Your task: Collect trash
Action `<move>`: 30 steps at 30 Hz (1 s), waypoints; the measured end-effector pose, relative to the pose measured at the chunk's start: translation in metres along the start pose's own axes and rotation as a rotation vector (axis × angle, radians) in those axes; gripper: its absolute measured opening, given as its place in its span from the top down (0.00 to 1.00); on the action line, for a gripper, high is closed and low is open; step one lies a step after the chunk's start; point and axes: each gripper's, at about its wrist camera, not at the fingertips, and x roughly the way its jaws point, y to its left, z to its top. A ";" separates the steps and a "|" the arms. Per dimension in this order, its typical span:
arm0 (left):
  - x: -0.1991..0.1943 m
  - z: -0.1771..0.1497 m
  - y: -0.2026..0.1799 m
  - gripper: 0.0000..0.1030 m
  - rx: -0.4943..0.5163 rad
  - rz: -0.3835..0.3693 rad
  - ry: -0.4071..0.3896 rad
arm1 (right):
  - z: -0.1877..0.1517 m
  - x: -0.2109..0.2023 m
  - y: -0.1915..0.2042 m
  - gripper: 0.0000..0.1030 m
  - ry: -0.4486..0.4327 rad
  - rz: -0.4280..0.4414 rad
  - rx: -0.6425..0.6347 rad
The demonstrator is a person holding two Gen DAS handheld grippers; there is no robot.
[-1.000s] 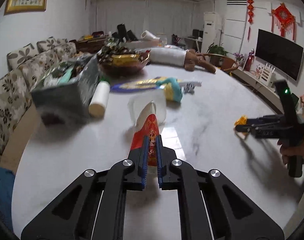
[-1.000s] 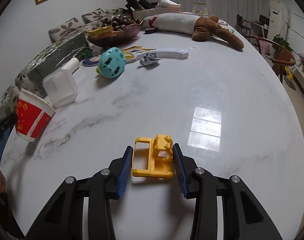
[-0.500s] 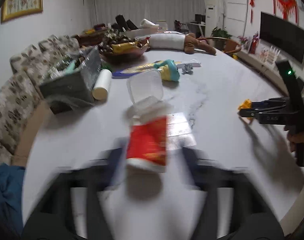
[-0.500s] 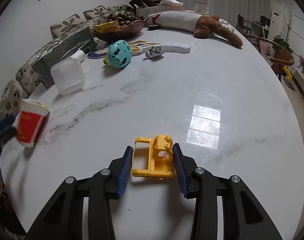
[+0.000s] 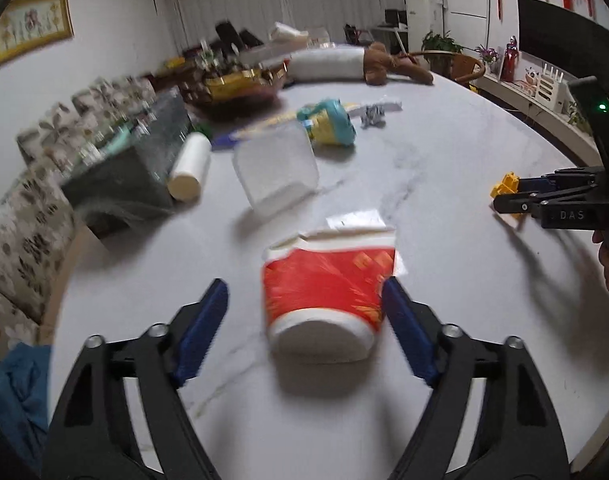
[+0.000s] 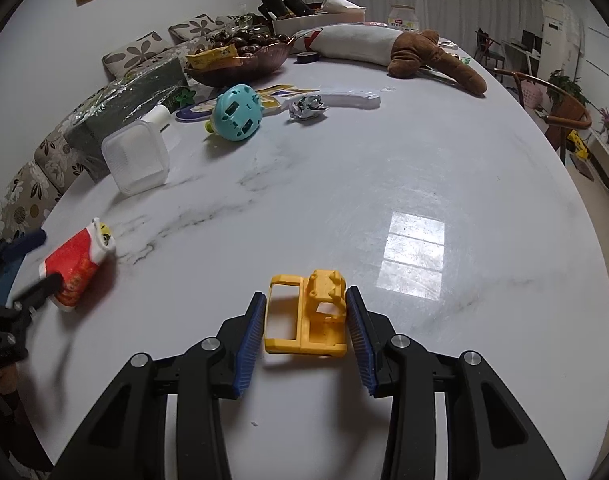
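Since one second ago, left gripper (image 5: 304, 308) jaws released; crushed red cup (image 5: 326, 296) lies between them on worktop (image 5: 444, 168). Right gripper (image 6: 304, 318) jaws clench yellow toy (image 6: 306, 320). Regrip cup squarely.

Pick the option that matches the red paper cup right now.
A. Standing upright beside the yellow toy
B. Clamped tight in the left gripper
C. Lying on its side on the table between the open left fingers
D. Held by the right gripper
C: the red paper cup lies tipped over on the marble table, and the left gripper is spread wide around it.
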 end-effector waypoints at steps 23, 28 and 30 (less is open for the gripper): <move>-0.113 -0.032 -0.006 0.47 -0.048 -0.051 -0.201 | -0.017 -0.042 0.013 0.61 -0.084 0.022 0.006; -0.178 -0.081 -0.022 0.46 -0.033 -0.121 -0.231 | -0.059 -0.113 0.043 0.61 -0.145 0.092 -0.030; -0.194 -0.098 -0.028 0.46 -0.024 -0.132 -0.234 | -0.086 -0.145 0.061 0.61 -0.150 0.136 -0.067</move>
